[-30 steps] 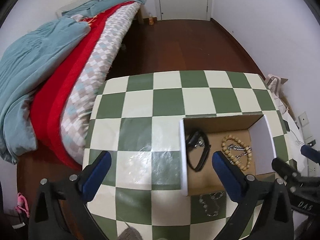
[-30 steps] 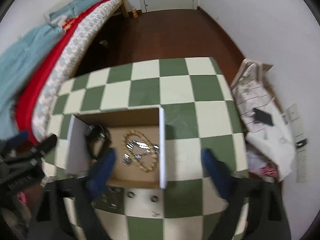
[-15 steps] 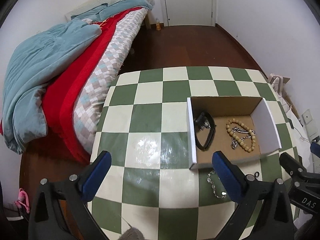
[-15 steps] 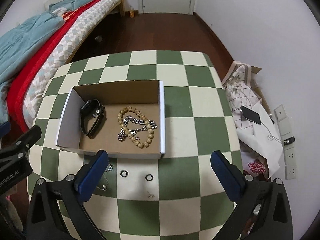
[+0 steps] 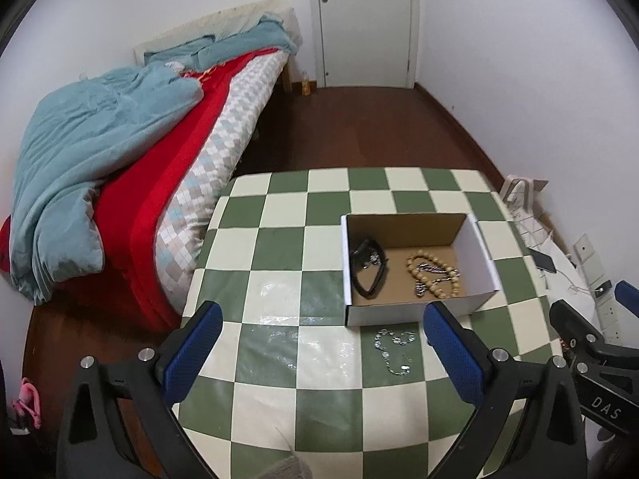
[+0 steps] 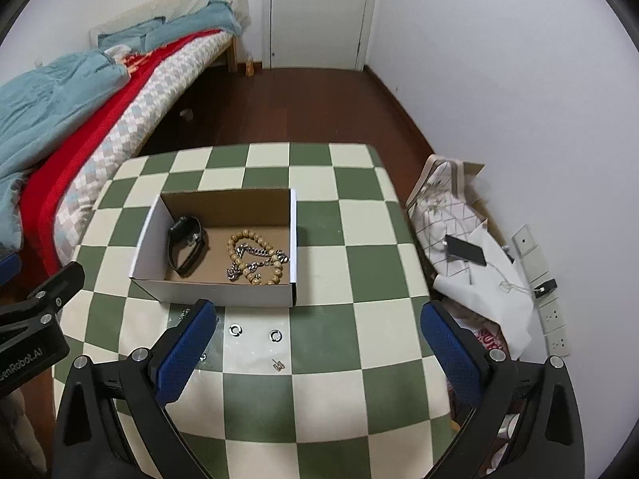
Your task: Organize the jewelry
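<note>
An open cardboard box sits on the green-and-cream checked table. Inside lie a black watch, a wooden bead bracelet and a silver chain. In front of the box on the table lie a silver chain necklace, two small rings and a tiny earring. My left gripper and my right gripper are both open and empty, held above the table's near side.
A bed with a teal duvet and red blanket stands left of the table. On the floor to the right lie bags, papers and a phone. A white door is at the back wall.
Both grippers have pulled back and risen away from the box, so more of the table and room shows. The jewelry has not moved.
</note>
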{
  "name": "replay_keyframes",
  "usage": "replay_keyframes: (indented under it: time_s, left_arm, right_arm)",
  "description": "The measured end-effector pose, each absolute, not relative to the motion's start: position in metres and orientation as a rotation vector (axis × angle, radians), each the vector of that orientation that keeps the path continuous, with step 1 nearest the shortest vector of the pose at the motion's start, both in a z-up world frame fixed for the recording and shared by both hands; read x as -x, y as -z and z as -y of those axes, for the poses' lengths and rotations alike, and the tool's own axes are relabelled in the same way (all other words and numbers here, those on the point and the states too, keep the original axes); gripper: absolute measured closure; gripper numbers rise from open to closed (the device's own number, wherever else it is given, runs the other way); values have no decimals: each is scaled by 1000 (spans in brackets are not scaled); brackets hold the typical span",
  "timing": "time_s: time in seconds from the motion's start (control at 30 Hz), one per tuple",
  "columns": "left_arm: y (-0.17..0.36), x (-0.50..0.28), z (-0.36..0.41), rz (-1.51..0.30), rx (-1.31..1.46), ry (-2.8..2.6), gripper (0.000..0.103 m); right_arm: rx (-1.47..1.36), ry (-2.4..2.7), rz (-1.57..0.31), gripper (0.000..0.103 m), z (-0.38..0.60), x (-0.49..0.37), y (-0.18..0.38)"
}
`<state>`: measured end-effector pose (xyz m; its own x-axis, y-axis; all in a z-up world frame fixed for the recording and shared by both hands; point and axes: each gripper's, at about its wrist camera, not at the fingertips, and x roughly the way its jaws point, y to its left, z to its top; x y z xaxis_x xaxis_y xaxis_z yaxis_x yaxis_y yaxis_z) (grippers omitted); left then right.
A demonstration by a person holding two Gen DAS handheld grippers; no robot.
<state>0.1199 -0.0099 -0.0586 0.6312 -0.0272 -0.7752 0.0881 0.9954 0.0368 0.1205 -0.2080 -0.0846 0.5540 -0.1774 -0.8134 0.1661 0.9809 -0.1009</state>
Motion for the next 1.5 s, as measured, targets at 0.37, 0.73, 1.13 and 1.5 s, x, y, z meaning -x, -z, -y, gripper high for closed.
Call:
replay_keyframes:
  time_s: [0.37, 0.73, 1.13, 1.5]
  left_arm:
    - [21, -79, 5, -798, -18, 86, 0]
    - [96, -82, -21, -884, -81, -153, 0]
    - [167, -110, -19, -1017, -181, -246, 0]
    - [187, -128, 3, -1093, -143, -149, 0]
  right_arm:
    - [-1, 209, -848, 0, 206, -72, 35]
    - [-119, 142, -933, 42, 218, -57, 93]
    - [-170, 33, -1041, 42, 216, -102, 224]
    - [14, 95, -997, 94, 191, -105, 249]
